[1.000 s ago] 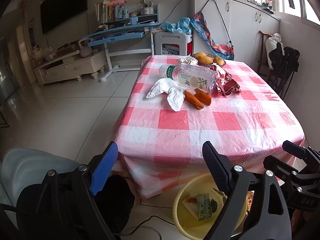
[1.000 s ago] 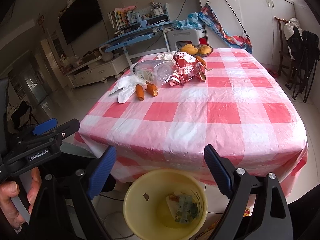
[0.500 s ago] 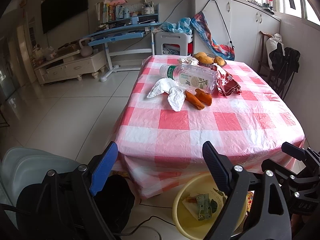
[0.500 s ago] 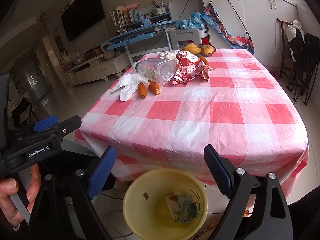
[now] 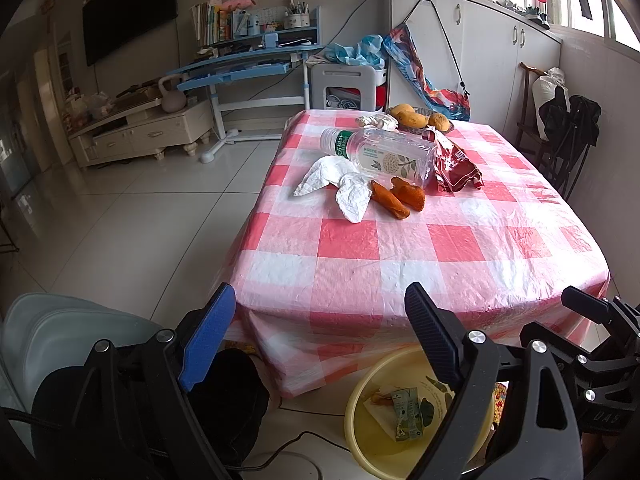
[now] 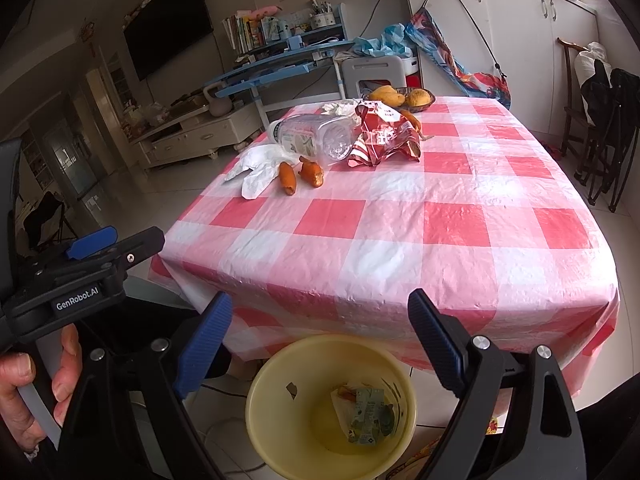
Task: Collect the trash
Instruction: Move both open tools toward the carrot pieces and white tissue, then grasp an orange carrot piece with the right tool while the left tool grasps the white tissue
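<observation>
- Risk: the bottle (image 5: 384, 154) lies on its side on the table (image 5: 440, 264), touching the tissue (image 5: 340, 184) and just beside the peels (image 5: 398, 198). It looks light and round, so a grip off its middle would likely make it roll or squirt out.
- Risk: the trash sits at the far half of the table, well apart from both grippers. A long reach could drag the loose tablecloth and pull the pile along.
- Risk: the red wrapper (image 6: 384, 138) touches the bottle's base and lies near the fruit bowl (image 6: 404, 98). A careless grab may knock the fruit, which is probably not trash.
- Risk: the yellow bin (image 6: 332, 404) stands on the floor, partly under the table's near edge. A piece let go too soon would probably land on the cloth or the floor.
- Pose: the left gripper (image 5: 316, 344) is held low before the table's near left corner, fingers wide apart and empty.
- Pose: the right gripper (image 6: 320, 344) hovers above the bin, pointing at the table, fingers wide apart and empty.
- The bin already holds a few scraps.
</observation>
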Motion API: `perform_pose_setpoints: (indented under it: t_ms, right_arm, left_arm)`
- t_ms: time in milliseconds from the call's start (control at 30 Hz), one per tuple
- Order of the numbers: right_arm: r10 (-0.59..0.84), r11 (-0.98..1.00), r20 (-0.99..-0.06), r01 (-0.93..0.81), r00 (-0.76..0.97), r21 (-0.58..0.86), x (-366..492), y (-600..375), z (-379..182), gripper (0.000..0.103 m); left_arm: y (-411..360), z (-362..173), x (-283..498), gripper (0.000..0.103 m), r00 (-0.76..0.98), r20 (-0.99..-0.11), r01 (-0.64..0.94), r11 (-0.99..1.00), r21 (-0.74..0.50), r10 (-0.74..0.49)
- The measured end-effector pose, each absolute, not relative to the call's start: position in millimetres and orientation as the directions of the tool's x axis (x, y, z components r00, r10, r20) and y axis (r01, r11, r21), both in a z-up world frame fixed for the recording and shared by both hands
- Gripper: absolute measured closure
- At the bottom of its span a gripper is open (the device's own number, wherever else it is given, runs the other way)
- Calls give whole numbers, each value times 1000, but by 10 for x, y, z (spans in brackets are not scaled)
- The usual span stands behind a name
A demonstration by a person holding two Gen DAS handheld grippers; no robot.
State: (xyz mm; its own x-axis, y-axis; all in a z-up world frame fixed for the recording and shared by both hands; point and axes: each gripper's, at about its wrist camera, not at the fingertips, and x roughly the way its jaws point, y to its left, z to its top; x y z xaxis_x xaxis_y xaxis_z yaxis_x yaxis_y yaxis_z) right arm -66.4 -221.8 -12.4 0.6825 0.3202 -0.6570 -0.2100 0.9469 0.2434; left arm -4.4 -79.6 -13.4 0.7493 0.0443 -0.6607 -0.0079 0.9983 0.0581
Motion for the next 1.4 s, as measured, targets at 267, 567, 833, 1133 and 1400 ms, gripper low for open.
perform_pose_setpoints:
  t_ms: [267,567,833,1133,1400]
  right_arm:
    - [322,946,-660,-216,678,240,-669,-2197,-132,17]
    - [332,943,-656,-225,678,245,-665,-2174,-120,17]
    - [391,920,-627,-305,674,245,-501,-1995,29,17]
    - [457,887,-636,-372,621,275,42,-1760,-38,25]
    - [463,875,-690,-411,557,255,661,-1470,-184,36]
  left_arm:
    - [-798,-135,-44,20,749,-661,-9,998,57,44]
    - [-664,-83,-44,20,755,-655,-39,999,3,32]
    - [-168,141,-34,20,790,-613,-168,968,-189,17]
    - [-160,130,363,20,758,-652,-164,971,-175,10]
    - [-148,90,916,20,717,-697,-156,976,-151,7]
